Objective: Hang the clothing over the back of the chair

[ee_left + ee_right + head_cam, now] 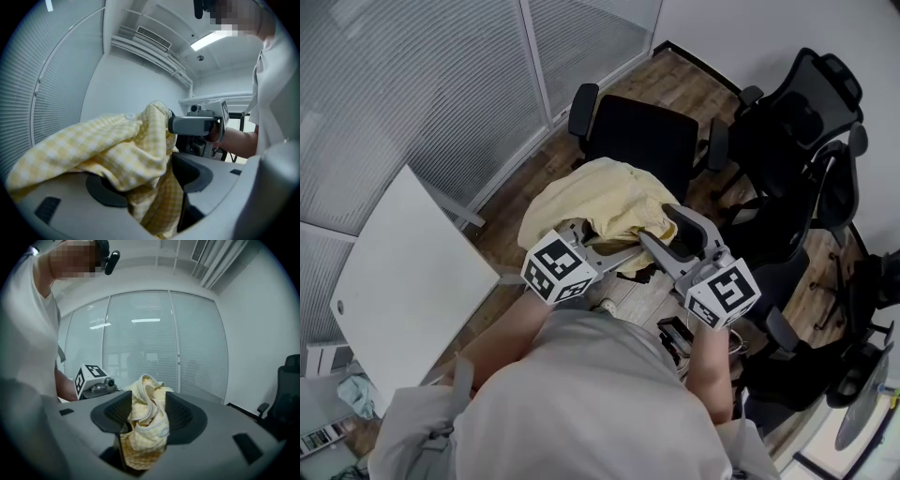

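Fingers of the left gripper are closed to a narrow gap and pinch a fold of the yellow checked garment. The cloth drapes over one finger and hangs down through the gap. Fingers of the right gripper are spread wide. A bunched edge of the garment sits loosely between them, with one button showing.

In the head view, the black office chair serves as the reference.
- The glass partition with blinds runs to the left of the chair and behind it.
- The white bench stands to the left of the chair. A strip of wood floor lies between bench and chair.
- A cluster of black mesh chairs stands just right of the chair, close beside the right gripper. Room to move is tighter on this side.

The garment lies bunched over the chair's near edge, on the person's side. Whether it rests on the backrest cannot be told. Its long axis runs across the chair's width. Both grippers meet its near hem from the person's side, the left one toward the chair's left and the right one toward its right.
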`<state>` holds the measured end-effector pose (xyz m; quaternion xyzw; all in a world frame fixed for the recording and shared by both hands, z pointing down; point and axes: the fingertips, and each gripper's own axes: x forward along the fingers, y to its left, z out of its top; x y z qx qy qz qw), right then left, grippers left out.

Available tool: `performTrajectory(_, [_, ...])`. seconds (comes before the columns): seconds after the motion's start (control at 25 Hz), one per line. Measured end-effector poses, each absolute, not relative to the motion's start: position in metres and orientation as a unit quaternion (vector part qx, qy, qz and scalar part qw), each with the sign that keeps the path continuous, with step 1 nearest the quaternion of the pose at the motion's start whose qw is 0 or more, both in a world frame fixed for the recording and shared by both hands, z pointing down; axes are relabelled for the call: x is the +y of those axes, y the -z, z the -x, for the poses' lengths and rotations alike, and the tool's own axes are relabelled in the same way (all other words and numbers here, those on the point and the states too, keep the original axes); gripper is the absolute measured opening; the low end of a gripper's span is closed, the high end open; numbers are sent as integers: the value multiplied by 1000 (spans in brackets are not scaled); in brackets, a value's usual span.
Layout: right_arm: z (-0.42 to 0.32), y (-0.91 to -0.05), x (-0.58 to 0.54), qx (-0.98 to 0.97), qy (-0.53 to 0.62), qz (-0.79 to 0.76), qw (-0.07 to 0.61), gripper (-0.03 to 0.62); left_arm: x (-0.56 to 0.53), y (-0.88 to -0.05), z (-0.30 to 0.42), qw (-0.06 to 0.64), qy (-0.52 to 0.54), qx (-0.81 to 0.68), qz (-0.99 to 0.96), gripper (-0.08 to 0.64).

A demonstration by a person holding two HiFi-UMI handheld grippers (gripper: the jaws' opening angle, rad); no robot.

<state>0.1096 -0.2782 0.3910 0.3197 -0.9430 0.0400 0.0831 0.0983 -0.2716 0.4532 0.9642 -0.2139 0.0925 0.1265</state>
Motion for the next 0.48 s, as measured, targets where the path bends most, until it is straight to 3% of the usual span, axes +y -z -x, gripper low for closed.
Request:
performTrajectory(0.08, [-114, -394, -282, -937, -42, -335, 87, 227, -270, -453, -98, 125, -93, -212, -965, 284])
performTrajectory(0.2, [-119, -396, -286, -932, -45, -350, 89, 150, -269, -453, -96, 125, -95, -210, -965, 285])
performTrajectory(0.48, [-132, -397, -295, -918, -51, -384, 90, 66, -255, -450, -89, 122, -97, -202, -967, 284])
